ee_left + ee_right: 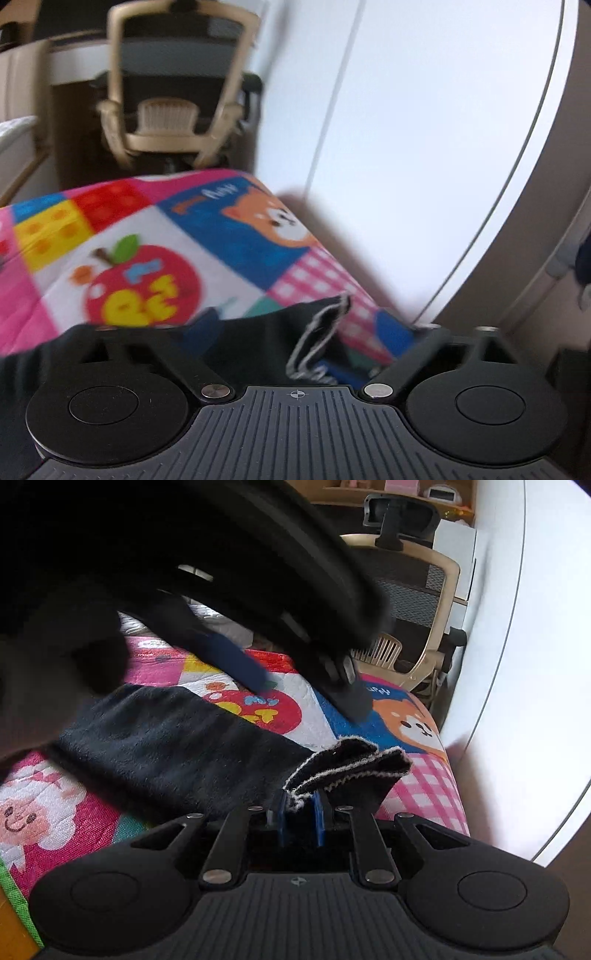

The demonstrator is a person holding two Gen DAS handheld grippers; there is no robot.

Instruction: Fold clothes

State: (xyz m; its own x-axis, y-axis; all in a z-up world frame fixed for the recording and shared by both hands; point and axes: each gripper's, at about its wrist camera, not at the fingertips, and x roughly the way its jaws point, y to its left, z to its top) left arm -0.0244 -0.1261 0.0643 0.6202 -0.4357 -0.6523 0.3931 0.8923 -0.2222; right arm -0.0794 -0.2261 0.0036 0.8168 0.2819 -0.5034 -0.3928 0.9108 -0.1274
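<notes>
my right tongs (301,812) clamped on hemmed corner of dark fleece garment (166,738), draped over patchwork mat (55,812). my left tongs (314,686) hover apart, empty. soft, light, floppy; pinch doubled hem.

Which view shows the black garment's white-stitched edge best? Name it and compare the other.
The right wrist view. There the black garment lies across the colourful mat, its white-stitched edge sharp and pinched in the right claw. The left wrist view shows only a blurred strip of that edge.
</notes>
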